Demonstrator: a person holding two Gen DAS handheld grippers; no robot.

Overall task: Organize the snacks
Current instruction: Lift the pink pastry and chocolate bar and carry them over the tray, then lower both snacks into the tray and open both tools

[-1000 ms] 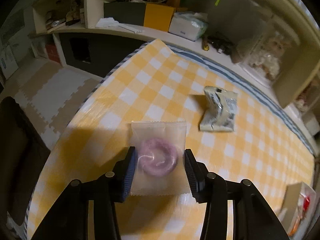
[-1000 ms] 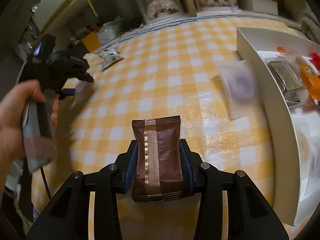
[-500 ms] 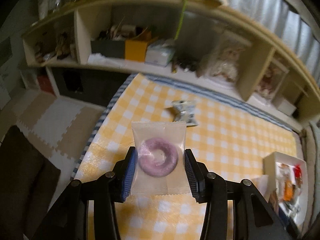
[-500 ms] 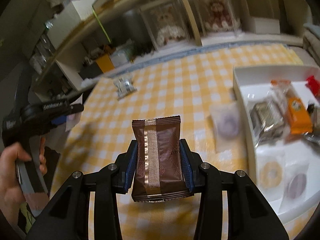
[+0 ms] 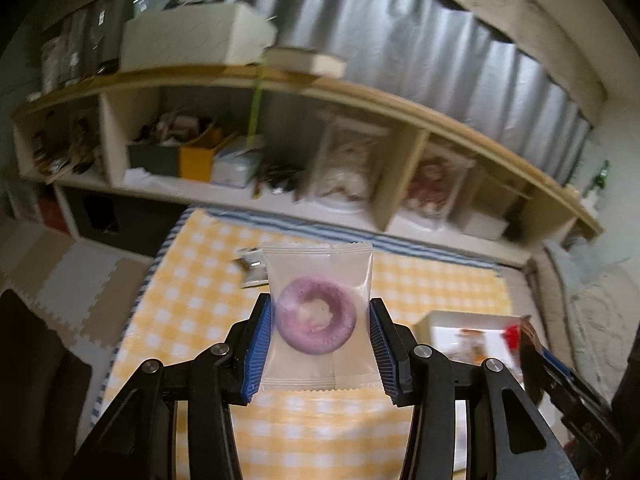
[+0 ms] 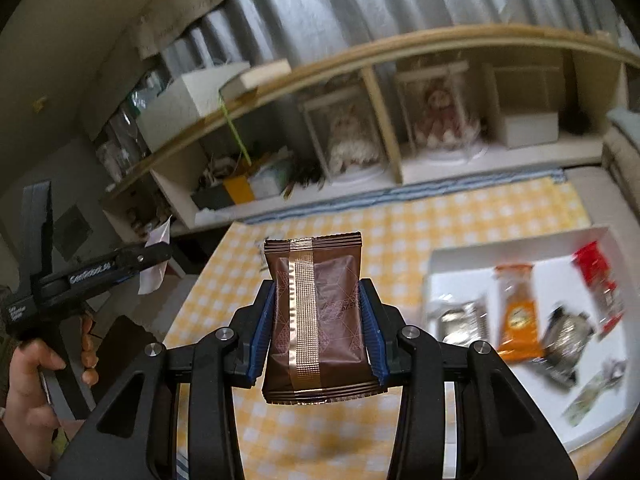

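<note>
A yellow-and-white checked tablecloth (image 6: 420,240) filled the lower half of both views. At the right of the right wrist view sat a white tray (image 6: 460,264) holding an orange packet (image 6: 518,320), a red packet (image 6: 598,276) and silvery wrappers. At lower centre the right gripper (image 6: 318,328) was clamped on an upright brown snack pack (image 6: 320,308) with a gold stripe. The left gripper (image 5: 320,344) pinched a clear packet (image 5: 318,312) with a purple ring-shaped treat inside, above the cloth.

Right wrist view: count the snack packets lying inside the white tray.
About 6, blur may hide more, in the white tray: silver packet, orange pouch, red packet, dark shiny packet, two pale ones.
</note>
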